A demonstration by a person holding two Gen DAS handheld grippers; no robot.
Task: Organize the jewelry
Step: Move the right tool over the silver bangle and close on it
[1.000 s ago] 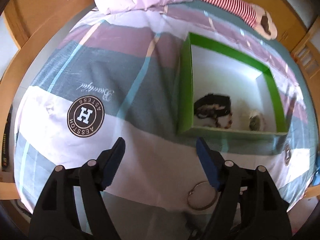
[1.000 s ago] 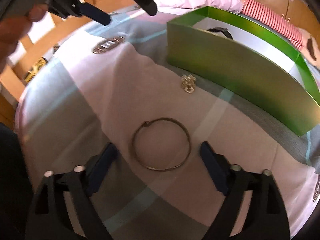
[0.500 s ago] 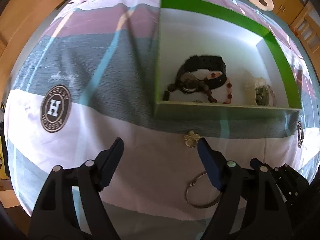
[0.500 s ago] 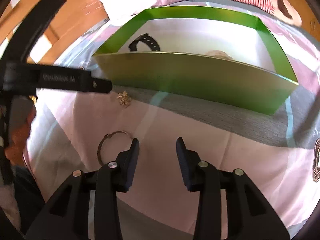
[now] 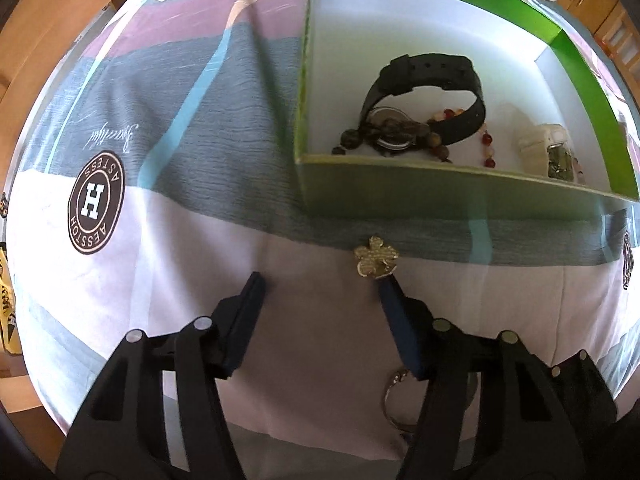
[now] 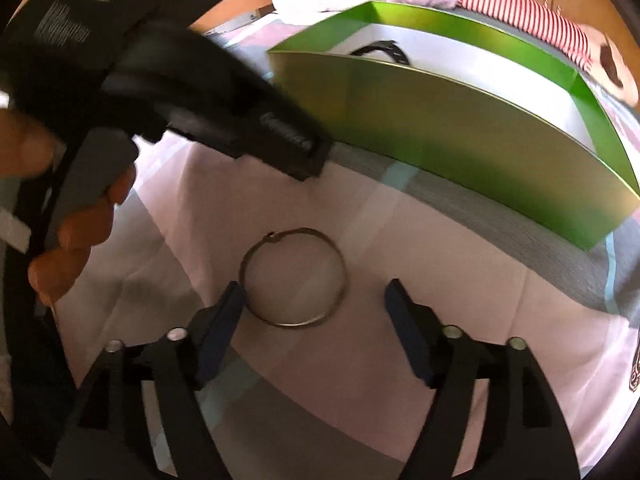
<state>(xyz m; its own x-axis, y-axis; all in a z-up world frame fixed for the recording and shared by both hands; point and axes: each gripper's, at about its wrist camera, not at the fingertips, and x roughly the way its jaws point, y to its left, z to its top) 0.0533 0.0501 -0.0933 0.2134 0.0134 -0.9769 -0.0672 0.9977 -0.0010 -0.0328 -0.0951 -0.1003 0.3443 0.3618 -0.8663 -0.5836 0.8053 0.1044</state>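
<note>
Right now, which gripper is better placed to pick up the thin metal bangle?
Right. The right gripper points at the bangle, open, one finger beside its rim. The left gripper has been closing by the gold flower charm.

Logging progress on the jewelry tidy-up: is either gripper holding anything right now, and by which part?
Nothing is held. The left gripper is open, one fingertip beside the gold brooch. The right gripper has just been opening; the bangle lies loose between its fingers.

gold clover charm (image 5: 376, 257) at the open left claw's (image 5: 322, 280) right fingertip.
</note>
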